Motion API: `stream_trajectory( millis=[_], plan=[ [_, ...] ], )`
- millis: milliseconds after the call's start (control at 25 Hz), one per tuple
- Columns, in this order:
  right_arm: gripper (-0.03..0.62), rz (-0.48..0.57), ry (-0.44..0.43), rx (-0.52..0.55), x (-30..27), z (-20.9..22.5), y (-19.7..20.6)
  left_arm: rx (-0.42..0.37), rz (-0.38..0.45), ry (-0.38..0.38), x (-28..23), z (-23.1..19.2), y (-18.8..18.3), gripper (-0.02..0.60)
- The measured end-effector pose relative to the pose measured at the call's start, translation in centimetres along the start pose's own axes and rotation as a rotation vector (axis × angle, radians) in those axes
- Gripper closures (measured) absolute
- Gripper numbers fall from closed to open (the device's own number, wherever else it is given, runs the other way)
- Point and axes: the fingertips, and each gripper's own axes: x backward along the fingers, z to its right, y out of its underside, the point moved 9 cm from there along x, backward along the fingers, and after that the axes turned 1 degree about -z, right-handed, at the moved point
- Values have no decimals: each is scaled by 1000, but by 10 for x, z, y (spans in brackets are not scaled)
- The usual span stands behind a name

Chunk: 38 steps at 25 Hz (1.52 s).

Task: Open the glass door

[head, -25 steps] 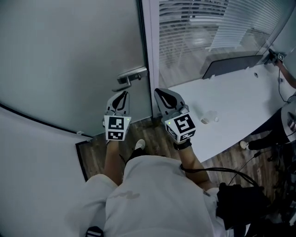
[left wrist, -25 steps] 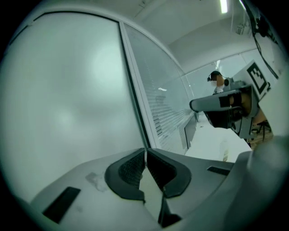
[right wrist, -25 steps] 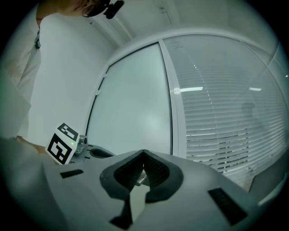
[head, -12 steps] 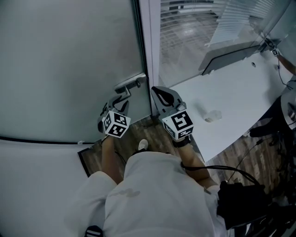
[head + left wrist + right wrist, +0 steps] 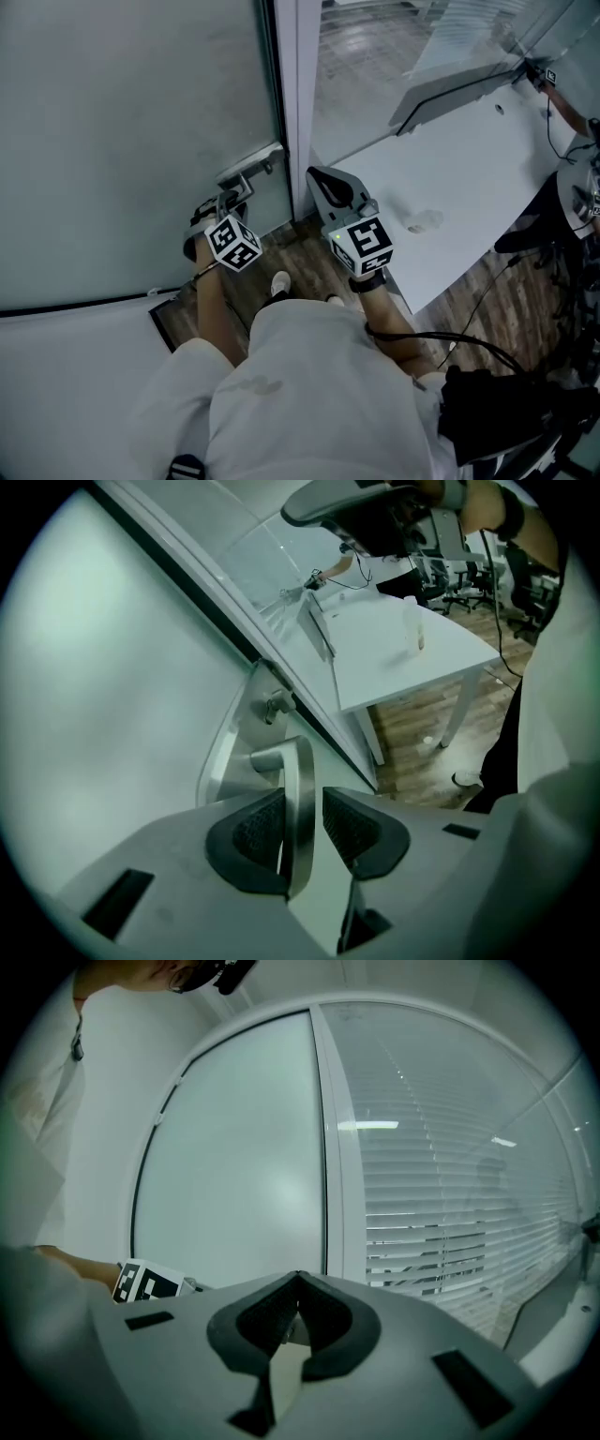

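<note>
Your left gripper [image 5: 302, 796], just opened, straddles the door handle [image 5: 298, 761]; right gripper [image 5: 298, 1279] is pressed together. Clamp toward its 6 o'clock end; it's likely stiff and slick.

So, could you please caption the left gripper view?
Left gripper, jaws just opened, straddles the metal handle of the glass door.

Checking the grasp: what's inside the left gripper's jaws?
Left gripper, whose jaws have just been opening: the door handle lever stands between its pads, a gap beside one pad. The lever hides whether the other pad touches.
</note>
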Motion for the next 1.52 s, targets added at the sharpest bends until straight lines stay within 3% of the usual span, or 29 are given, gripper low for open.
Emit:
stream_trajectory(
  millis=[200, 480, 560, 600, 680, 1000, 1240, 1520],
  plan=[
    [599, -15, -6, -11, -7, 0, 3, -74, -60, -9, -5, 2, -4, 469],
    [599, -50, -39, -41, -20, -12, 14, -187, -194, 60, -29, 4, 2, 469],
    [599, -65, -43, -48, -22, -12, 20, -212, -197, -11, -42, 5, 6, 484],
    [599, -72, -44, -51, -23, -12, 22, -223, -197, -63, -44, 5, 7, 540],
    [599, -87, -41, -55, -23, -10, 27, -233, -187, -115, -44, 5, 8, 545],
    [599, -129, -11, -83, -20, 5, 41, -108, -17, -149, -49, 8, 8, 572],
    [599, -141, -23, -112, -24, 4, 45, 121, 207, -259, -62, 14, 12, 578],
    [599, -100, -35, -121, -6, -5, 37, 94, 177, -254, -55, 19, 11, 578]
  ],
)
